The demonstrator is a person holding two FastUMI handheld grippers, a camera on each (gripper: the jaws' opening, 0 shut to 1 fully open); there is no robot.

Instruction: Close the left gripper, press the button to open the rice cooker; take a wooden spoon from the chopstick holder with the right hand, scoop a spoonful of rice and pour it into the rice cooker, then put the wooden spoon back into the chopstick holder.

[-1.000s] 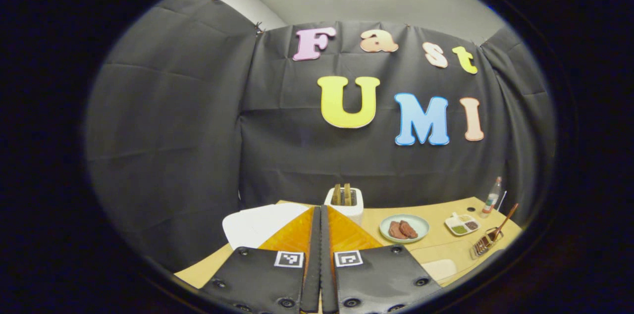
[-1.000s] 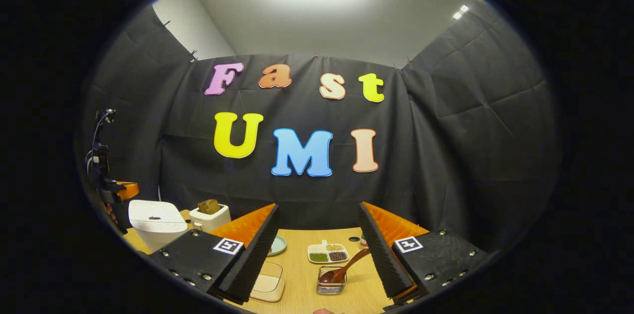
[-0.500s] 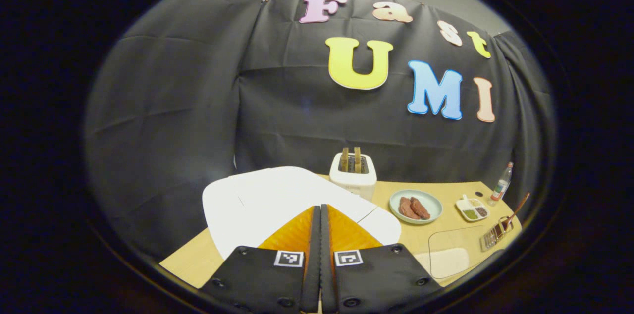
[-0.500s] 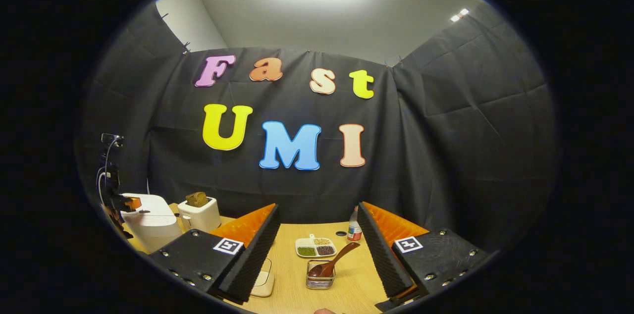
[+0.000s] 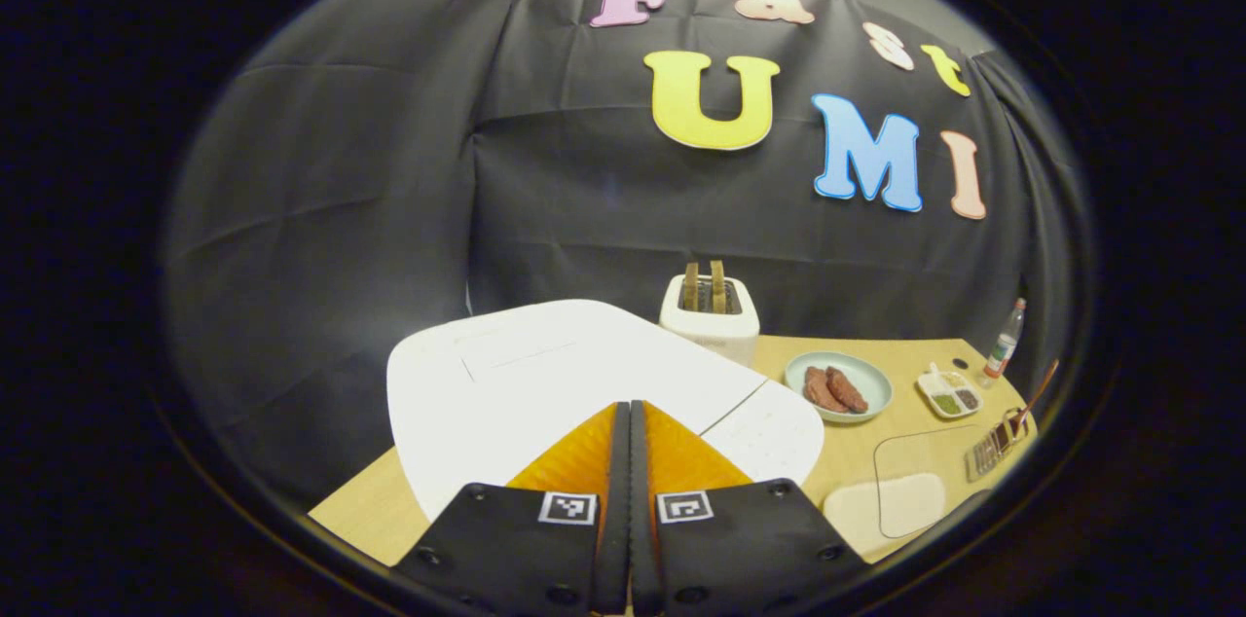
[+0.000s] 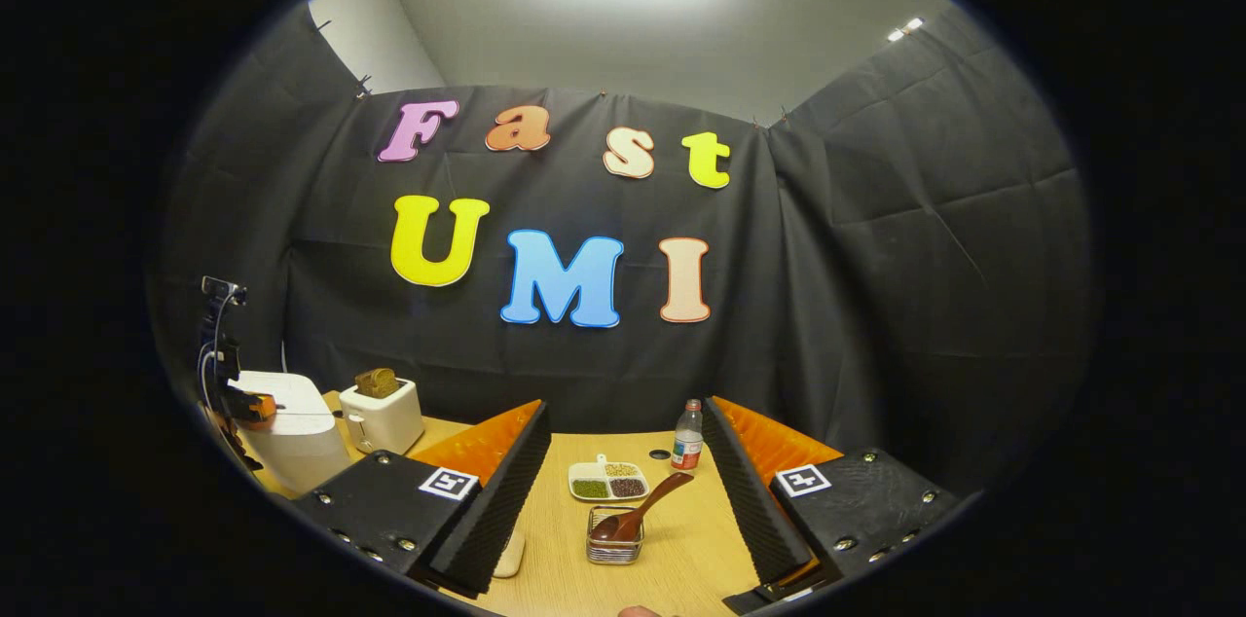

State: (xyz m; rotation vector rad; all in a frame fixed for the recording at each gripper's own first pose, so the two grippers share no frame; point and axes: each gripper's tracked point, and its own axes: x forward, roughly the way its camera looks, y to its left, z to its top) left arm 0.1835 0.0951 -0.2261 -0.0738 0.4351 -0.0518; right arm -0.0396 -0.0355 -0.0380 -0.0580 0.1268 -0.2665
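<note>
Legible text, brands, numbers: none can be made out; square black-and-white coded markers, two on the left gripper [image 5: 629, 422], one on the base of each finger, carrying a pattern and no words; two like markers on the right gripper [image 6: 626, 476], one per finger base; bottle [image 6: 687, 437] at the back of the tabletop [image 6: 681, 549], label band present, print too small to read; rice cooker [image 5: 545, 374], faint marks on its white lid and front panel, not legible.
</note>
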